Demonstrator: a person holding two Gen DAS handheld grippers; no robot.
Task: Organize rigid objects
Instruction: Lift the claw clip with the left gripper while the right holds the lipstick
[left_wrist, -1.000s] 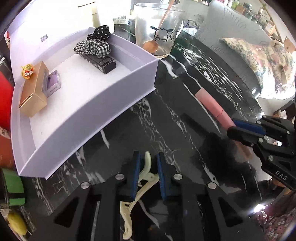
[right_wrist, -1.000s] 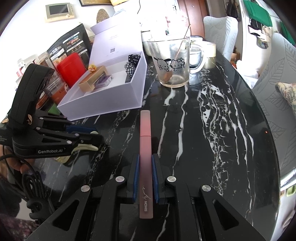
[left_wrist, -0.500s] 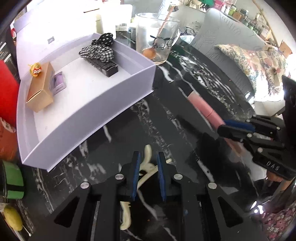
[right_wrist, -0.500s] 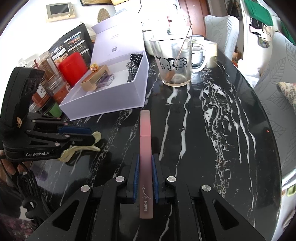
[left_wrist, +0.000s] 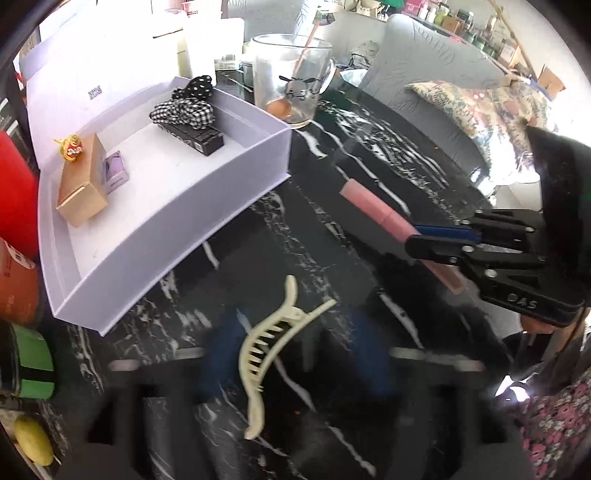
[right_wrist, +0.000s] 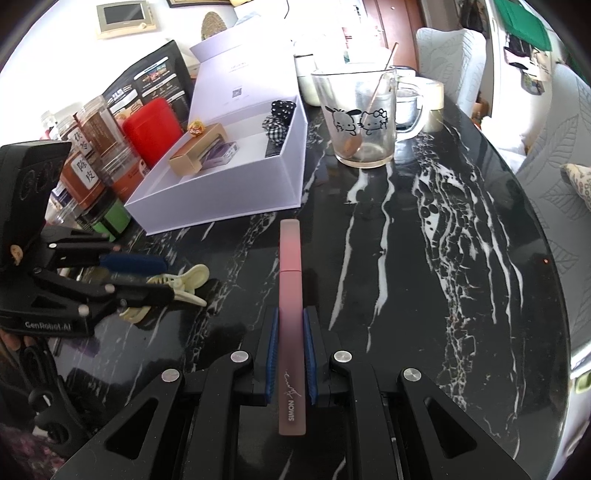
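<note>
A cream hair claw clip (left_wrist: 273, 347) lies on the black marble table (left_wrist: 332, 206), loose between the blurred blue pads of my left gripper (left_wrist: 295, 350), whose jaws are opening and do not touch it. From the right wrist view the left gripper (right_wrist: 140, 280) hovers low at the left with the clip (right_wrist: 184, 284) poking out past its fingers. My right gripper (right_wrist: 290, 332) is shut on a long pink tube (right_wrist: 290, 266) that points away over the table. That pink tube (left_wrist: 376, 210) and the right gripper (left_wrist: 443, 240) show at the right of the left wrist view.
An open white box (left_wrist: 221, 221) stands left of the clip, holding a gold carton (left_wrist: 81, 181), a purple item, a black box and checked scrunchies (left_wrist: 184, 110). A glass mug (right_wrist: 362, 122) stands behind. Red and brown jars (right_wrist: 147, 125) crowd the left edge.
My left gripper's jaws have spread wide and let go of the hair clip, which now lies free between them. The right gripper keeps its hold on the tube, unmoved.
</note>
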